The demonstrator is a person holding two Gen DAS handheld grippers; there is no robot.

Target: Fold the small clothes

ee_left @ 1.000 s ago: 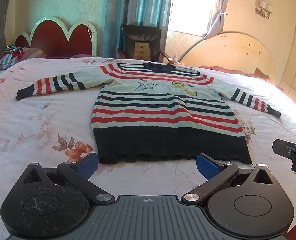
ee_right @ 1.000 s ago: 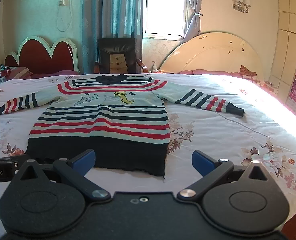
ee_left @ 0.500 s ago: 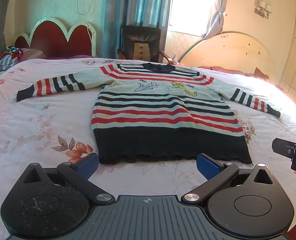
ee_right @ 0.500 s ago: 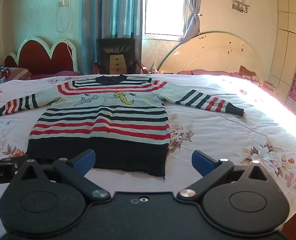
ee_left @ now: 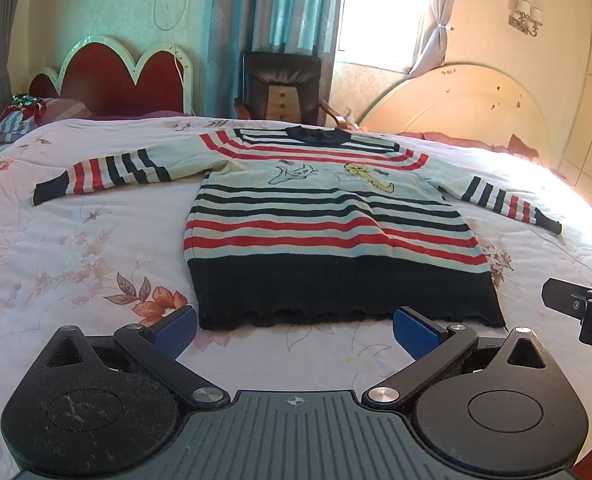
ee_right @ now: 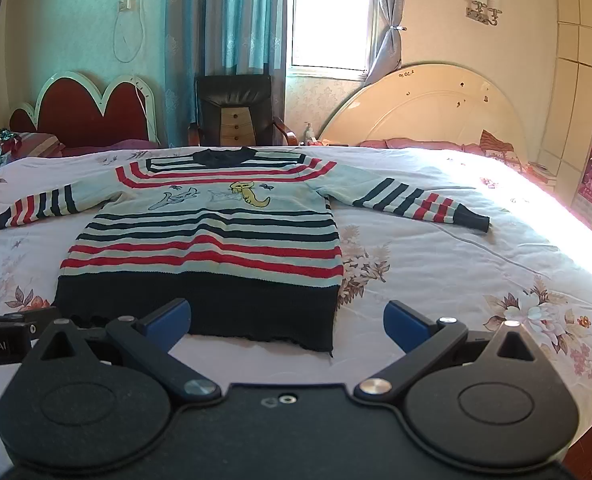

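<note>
Bed with floral bedspread (ee_left: 76,248) (ee_right: 456,264), filling most of both wrist views. Striped knit sweater (ee_left: 320,216) (ee_right: 212,240) lying flat at mid-bed, front up, collar toward the far side, both sleeves spread outward, dark hem nearest the cameras. Left gripper (ee_left: 294,330), jaws spread wide and empty, held just short of the hem, over bare bedspread. Right gripper (ee_right: 286,326), jaws likewise wide apart and holding nothing, poised over the hem's right corner. Dark armchair (ee_left: 282,80) (ee_right: 234,108) beyond the bed, beside the teal curtains (ee_left: 280,4).
</note>
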